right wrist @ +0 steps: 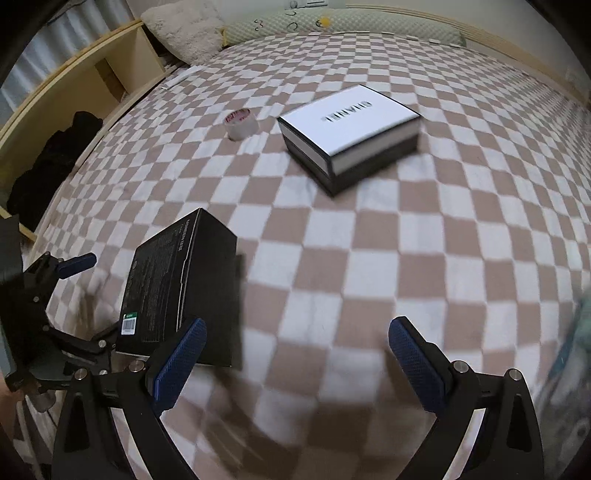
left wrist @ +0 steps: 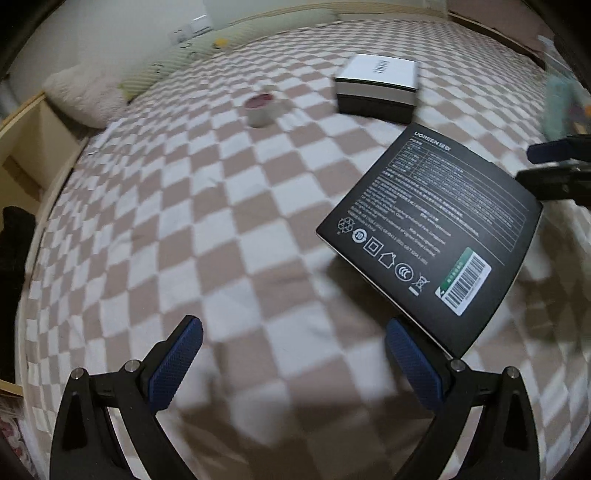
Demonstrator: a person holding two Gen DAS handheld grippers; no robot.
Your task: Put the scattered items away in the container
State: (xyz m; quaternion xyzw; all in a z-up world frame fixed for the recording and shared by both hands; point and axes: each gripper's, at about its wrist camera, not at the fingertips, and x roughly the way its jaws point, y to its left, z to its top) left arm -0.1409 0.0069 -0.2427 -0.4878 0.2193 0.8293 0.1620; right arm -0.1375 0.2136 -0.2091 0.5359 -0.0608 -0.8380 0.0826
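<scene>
A black printed box is tilted over the checkered blanket. Its near corner overlaps the right finger of my left gripper, outside the gap. That gripper is open with only blanket between its fingers. My right gripper is also open and empty, with the black box just left of its left finger. A shut white-lidded box with a black base lies farther back. A tape roll stands to its left. The right gripper's fingers show at the right edge.
A fluffy white pillow and a pale green bolster lie at the head of the bed. A wooden shelf with dark cloth runs along the left side. Something blurred and teal sits at the right edge.
</scene>
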